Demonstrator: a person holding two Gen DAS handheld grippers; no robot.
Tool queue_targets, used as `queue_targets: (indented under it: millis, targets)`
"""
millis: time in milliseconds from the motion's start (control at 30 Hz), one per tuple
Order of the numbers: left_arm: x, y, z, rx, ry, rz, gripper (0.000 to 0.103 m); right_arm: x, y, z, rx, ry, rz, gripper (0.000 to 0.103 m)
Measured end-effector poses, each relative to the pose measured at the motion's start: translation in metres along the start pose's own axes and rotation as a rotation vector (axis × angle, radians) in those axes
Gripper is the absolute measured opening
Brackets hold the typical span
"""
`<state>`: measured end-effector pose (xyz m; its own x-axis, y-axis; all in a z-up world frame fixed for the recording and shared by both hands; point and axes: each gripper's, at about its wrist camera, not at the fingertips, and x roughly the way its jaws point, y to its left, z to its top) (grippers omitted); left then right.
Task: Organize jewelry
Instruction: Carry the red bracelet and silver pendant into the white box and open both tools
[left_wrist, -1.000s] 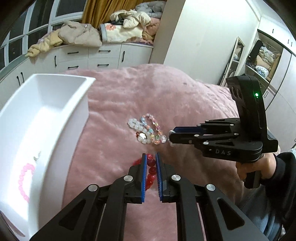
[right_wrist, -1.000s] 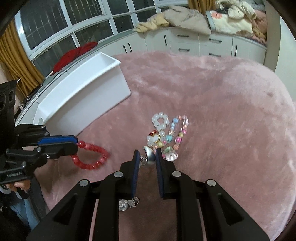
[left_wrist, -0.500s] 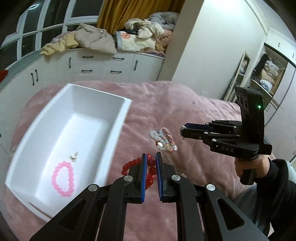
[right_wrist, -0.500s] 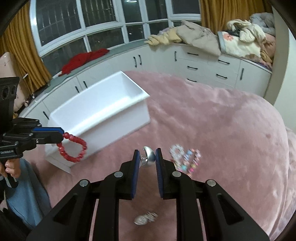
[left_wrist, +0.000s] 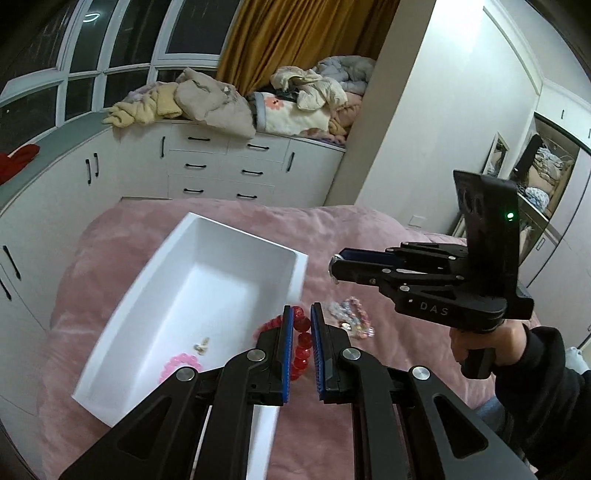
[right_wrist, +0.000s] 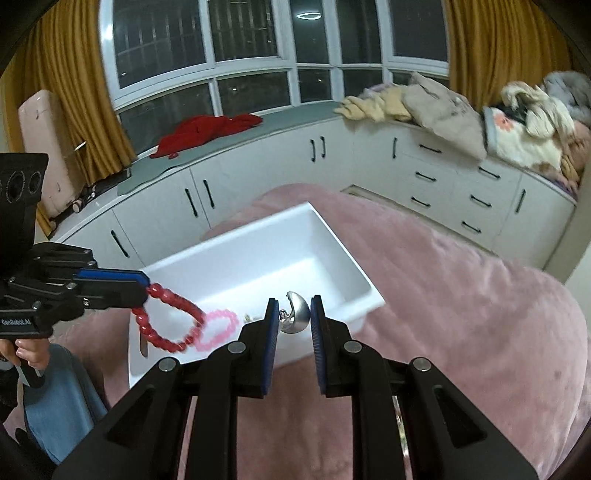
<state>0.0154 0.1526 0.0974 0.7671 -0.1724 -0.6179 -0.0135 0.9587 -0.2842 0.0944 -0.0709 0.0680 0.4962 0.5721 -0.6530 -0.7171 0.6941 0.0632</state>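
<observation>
While hanging over white bin (right_wrist: 354, 269), frame centre: left tool (left_wrist: 302, 325) pinching red bracelet (right_wrist: 166, 321); right tool (right_wrist: 293, 317) clamping silver earring (right_wrist: 295, 317).

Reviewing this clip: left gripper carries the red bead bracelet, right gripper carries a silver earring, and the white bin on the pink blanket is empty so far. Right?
Not quite. The white bin is not empty: a pink bead bracelet and a small pale trinket lie in it, as the left wrist view shows. The rest holds: left gripper carries the red bead bracelet, right gripper the silver earring.
</observation>
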Motion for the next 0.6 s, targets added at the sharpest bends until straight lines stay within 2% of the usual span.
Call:
queue_targets:
  millis: [333, 600]
  targets:
    - [0.014, 0.029, 0.003, -0.004, 0.025, 0.071, 0.015, 0.046, 0.022, 0.027, -0.076, 0.071, 0.021, 0.018]
    - [0.051, 0.06, -0.003, -0.029, 0.109, 0.124, 0.015, 0.103, 0.036, 0.026, -0.169, 0.191, -0.018, 0.018]
